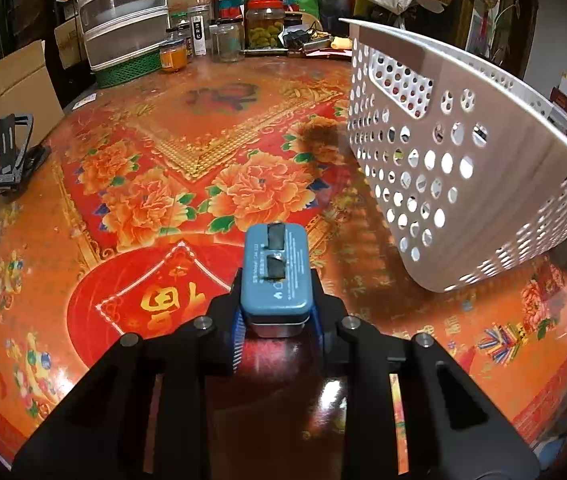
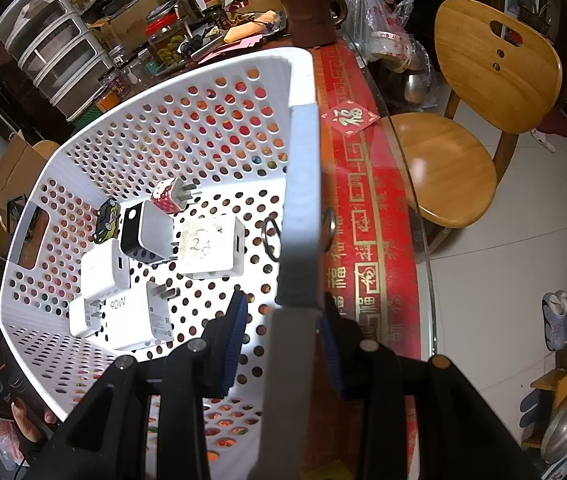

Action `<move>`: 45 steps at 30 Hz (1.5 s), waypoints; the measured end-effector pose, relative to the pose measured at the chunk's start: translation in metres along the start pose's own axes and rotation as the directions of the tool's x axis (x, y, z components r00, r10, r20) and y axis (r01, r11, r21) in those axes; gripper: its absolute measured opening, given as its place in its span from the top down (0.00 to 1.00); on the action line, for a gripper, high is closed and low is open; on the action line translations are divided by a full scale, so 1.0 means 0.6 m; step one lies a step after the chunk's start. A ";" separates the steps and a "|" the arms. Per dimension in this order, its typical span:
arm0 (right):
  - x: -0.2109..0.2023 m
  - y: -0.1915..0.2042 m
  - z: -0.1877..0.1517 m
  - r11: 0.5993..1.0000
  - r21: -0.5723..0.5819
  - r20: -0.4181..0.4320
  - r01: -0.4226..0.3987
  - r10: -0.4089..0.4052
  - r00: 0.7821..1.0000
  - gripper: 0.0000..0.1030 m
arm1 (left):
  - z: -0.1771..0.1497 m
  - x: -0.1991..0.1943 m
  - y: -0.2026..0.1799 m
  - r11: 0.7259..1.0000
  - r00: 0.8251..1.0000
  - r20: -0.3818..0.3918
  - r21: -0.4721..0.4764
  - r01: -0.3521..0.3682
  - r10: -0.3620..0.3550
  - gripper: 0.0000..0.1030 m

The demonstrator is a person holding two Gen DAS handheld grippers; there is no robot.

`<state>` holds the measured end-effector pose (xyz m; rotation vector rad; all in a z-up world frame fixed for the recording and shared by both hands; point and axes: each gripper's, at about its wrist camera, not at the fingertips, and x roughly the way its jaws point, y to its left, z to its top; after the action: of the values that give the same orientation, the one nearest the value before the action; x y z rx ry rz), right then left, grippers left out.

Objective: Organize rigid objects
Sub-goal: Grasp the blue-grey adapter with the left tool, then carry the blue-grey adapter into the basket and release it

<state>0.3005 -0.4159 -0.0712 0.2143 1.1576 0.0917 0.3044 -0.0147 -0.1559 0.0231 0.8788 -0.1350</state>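
Note:
My left gripper (image 1: 277,316) is shut on a blue power adapter (image 1: 275,276) with folded prongs and holds it above the red floral table, left of the white perforated basket (image 1: 463,152). The basket is tilted, lifted on its right side. My right gripper (image 2: 283,320) is shut on the basket's rim (image 2: 301,216). Inside the basket (image 2: 83,160) lie several chargers: a white 90W one (image 2: 131,316), a white one marked 2A (image 2: 211,252), a black and white one (image 2: 145,236), a small red-patterned plug (image 2: 169,196) and a small toy car (image 2: 107,220).
A black phone stand (image 1: 7,152) sits at the table's left edge. Jars (image 1: 265,20), a drawer unit (image 1: 123,12) and boxes crowd the far side. A brown mug (image 2: 311,16) stands beyond the basket. A wooden chair (image 2: 467,128) is right of the table's glass edge.

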 end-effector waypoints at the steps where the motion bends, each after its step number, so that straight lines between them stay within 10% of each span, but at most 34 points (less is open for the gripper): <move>1: 0.000 0.000 0.000 1.000 0.001 0.000 0.000 0.000 1.000 0.66 | 0.000 -0.006 0.002 1.000 1.000 0.007 -0.008 0.005 -0.005 0.77; 20: 0.000 -0.001 0.000 1.000 -0.009 -0.003 -0.006 0.006 1.000 0.66 | 0.198 -0.132 -0.004 0.993 0.982 0.186 0.115 -0.001 -0.021 0.77; 34: 0.000 0.001 -0.001 1.000 -0.008 -0.004 -0.008 0.008 1.000 0.66 | 0.276 -0.102 -0.213 0.954 0.983 0.085 0.266 0.138 -0.165 0.77; 45: 0.001 0.001 -0.001 1.000 -0.010 -0.005 -0.008 0.008 1.000 0.66 | 0.257 -0.050 -0.262 0.942 0.985 -0.009 0.292 0.166 -0.171 0.77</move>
<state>0.3001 -0.4150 -0.0718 0.2094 1.1606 0.1049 0.3837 -0.1792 -0.0290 0.2229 0.8371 -0.4253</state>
